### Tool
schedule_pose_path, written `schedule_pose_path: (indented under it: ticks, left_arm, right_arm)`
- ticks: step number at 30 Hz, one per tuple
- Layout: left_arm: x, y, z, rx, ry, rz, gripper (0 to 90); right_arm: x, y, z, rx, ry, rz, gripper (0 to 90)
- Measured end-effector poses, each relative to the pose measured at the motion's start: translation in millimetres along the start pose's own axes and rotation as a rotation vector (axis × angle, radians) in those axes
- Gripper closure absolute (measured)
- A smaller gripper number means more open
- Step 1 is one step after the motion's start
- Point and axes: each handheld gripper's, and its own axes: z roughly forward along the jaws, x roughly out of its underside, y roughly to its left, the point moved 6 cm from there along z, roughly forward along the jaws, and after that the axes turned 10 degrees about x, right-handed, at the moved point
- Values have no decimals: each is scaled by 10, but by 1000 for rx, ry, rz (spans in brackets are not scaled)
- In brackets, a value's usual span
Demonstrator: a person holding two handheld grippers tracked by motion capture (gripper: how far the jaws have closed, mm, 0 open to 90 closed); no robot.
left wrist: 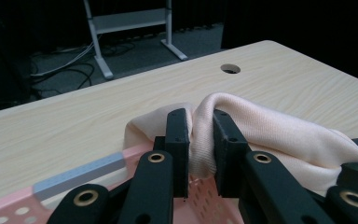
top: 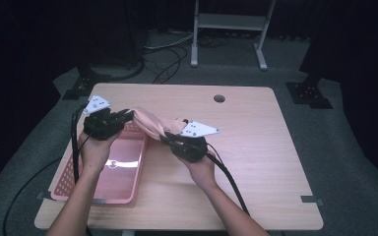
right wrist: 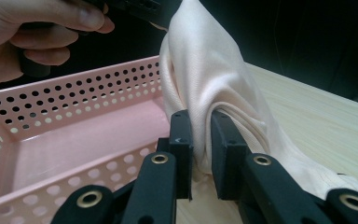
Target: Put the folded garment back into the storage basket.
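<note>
A pale peach cloth [top: 150,123] hangs stretched between both grippers above the far right corner of a pink perforated basket [top: 78,191]. My left gripper [top: 127,116] is shut on one end of the cloth [left wrist: 261,126], which bulges up between its black jaws. At the other end my right gripper [top: 170,136] is shut on a bunched fold of the cloth [right wrist: 205,74]. In the right gripper view the basket [right wrist: 74,102] lies to the left, with the other hand [right wrist: 37,28] at the top left.
The wooden table [top: 256,147] has a round cable hole [top: 219,98] near its far edge. Beyond it a white metal stand [top: 229,22] and cables lie on the dark floor. Black cables trail from both grippers toward the near edge.
</note>
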Motion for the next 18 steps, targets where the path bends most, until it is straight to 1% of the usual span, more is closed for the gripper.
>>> schedule_pose_path:
  ticks: [10,18]
  left_arm:
    - [31,129,-193,-32,-21,-16,793]
    - [55,232,-341,-60,-29,-21,793]
  right_arm:
    - [-93,141,164,-27,-1,-16,806]
    - [-153,260,280,-52,-7,-22,805]
